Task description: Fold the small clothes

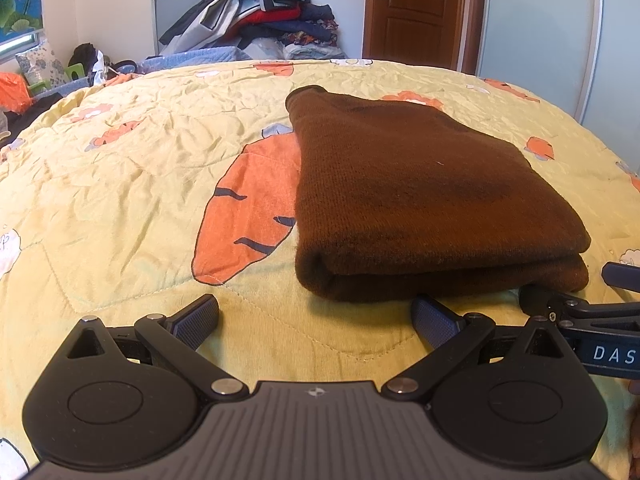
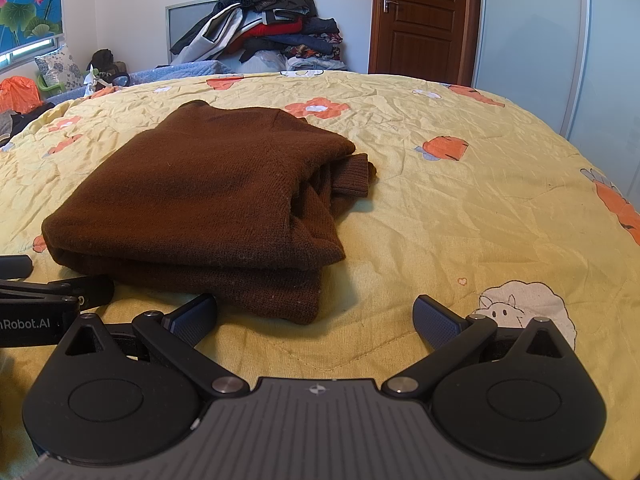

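A brown knitted sweater [image 1: 420, 196] lies folded in a thick stack on the yellow quilt [image 1: 132, 184]. In the right wrist view the sweater [image 2: 208, 200] shows a ribbed cuff [image 2: 354, 174] sticking out on its right side. My left gripper [image 1: 316, 316] is open and empty, just in front of the sweater's near left corner. My right gripper [image 2: 316, 316] is open and empty, just in front of the sweater's near right corner. Each gripper shows at the edge of the other's view, the right gripper [image 1: 580, 308] and the left gripper [image 2: 60, 292].
The quilt [image 2: 460, 208] has orange carrot and flower prints and covers a bed. A pile of clothes [image 1: 264, 12] is heaped beyond the bed's far edge. A brown door [image 1: 416, 8] and a pale wardrobe [image 1: 540, 20] stand at the back right.
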Demonstrator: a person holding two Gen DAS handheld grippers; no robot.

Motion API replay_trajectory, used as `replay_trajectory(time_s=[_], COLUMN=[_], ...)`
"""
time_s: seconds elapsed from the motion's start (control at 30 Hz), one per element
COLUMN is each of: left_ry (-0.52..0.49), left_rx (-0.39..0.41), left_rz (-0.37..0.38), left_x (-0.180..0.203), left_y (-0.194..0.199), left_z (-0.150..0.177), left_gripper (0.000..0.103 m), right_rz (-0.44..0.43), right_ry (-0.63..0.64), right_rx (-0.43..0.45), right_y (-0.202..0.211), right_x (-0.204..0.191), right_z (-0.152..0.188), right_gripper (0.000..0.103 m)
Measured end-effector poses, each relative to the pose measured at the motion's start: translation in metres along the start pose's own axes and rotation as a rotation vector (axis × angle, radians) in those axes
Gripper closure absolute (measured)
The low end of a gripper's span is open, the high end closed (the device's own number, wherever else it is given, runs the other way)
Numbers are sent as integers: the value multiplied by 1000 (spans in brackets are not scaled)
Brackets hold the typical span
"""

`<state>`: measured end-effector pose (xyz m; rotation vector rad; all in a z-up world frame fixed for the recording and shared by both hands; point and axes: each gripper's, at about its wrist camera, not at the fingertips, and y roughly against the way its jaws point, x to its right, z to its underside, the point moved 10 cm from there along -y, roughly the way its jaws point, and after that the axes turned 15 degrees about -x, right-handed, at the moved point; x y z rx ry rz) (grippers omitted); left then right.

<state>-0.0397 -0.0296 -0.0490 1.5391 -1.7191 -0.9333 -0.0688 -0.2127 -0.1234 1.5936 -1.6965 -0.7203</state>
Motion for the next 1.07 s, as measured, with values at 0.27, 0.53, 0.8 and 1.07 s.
replay_trajectory(time_s=[0.27,0.53,0.8,1.07], left_ry=[-1,-1,-4,-31], left_rx=[2,3,11,101], left_rz=[-1,-1,10,28], left_x=[0,0,-1,-32], left_y=[0,0,2,30], left_z=[0,0,0,-6], left_gripper=[0,0,0,0], right_rz=[0,0,0,-122], right_ry=[0,0,0,-66], right_rx=[0,0,0,-10], right_y=[0,0,0,10], right_x=[0,0,0,18], right_z=[0,0,0,-7], right_gripper=[0,0,0,0])
